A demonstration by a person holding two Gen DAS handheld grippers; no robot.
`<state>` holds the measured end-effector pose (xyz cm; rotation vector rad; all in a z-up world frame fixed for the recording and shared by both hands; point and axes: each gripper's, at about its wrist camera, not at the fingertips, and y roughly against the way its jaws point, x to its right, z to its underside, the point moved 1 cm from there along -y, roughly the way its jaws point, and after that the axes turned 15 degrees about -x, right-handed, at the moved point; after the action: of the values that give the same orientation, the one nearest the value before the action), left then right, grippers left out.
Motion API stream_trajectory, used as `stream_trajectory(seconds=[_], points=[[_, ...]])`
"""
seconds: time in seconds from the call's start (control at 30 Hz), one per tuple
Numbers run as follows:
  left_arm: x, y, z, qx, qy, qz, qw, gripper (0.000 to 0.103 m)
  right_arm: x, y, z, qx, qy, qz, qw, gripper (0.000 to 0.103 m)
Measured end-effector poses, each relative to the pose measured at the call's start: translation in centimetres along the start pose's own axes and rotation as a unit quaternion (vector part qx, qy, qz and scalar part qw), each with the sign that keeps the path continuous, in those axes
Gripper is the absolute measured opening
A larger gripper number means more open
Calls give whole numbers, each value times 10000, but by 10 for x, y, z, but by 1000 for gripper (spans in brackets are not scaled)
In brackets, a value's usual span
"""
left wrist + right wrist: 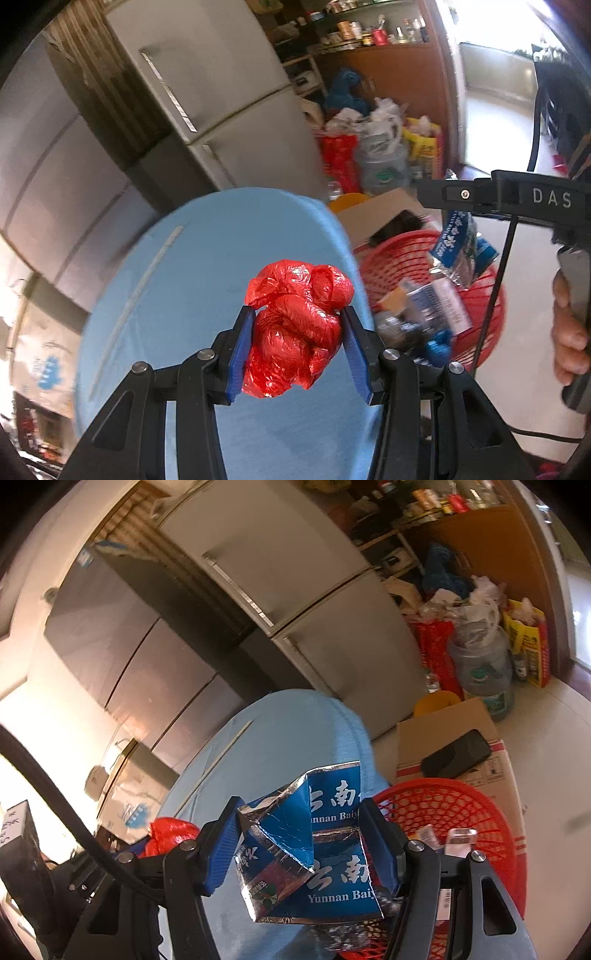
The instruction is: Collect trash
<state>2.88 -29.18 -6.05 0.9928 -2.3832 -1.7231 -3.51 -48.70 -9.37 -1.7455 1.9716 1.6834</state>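
Observation:
My left gripper [297,349] is shut on a crumpled red plastic bag [297,325], held above the light blue round table [184,295]. My right gripper [306,853] is shut on a crushed blue and silver carton [314,849] printed "Yunnan Baiyao". In the left wrist view the right gripper [458,243] holds that carton [460,247] over the red plastic basket [484,295], which holds several pieces of trash. The basket [461,812] sits to the right of the table. The red bag [170,834] shows at the lower left of the right wrist view.
A cardboard box [454,731] with a black phone [456,753] on it stands behind the basket. Two silver fridges [221,99] stand behind the table. Bags, a water jug [484,664] and clutter fill the far corner.

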Motion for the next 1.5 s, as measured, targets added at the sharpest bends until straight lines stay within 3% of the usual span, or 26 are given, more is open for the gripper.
stream_trajectory(seconds=[0.27, 0.33, 0.47, 0.77, 1.07, 1.3, 1.4, 1.5], points=[[28, -20, -27, -133, -139, 917, 9956, 51, 39, 11, -7, -17, -457, 187, 9988, 68], [35, -22, -29, -150, -151, 1049, 9943, 64, 45, 10, -8, -102, -582, 201, 9981, 69], [34, -25, -26, -107, -114, 1158, 9931, 67, 56, 8, -9, -202, -781, 241, 9965, 71], [-2, -27, -4, -143, 393, 910, 9950, 67, 42, 1, -7, -246, -640, 305, 9972, 71], [-49, -7, 30, 29, 1106, 429, 9929, 67, -7, -17, -3, -418, -132, 300, 9986, 71], [-83, 10, 61, 152, 1560, 19, 9876, 68, -48, -29, 1, -532, 269, 280, 9978, 71], [-96, 17, 76, 199, 1757, -156, 9841, 78, -71, -36, 4, -607, 497, 266, 9966, 71], [-111, 25, 92, 277, 1973, -320, 9794, 79, -94, -43, 9, -685, 726, 250, 9947, 71]])
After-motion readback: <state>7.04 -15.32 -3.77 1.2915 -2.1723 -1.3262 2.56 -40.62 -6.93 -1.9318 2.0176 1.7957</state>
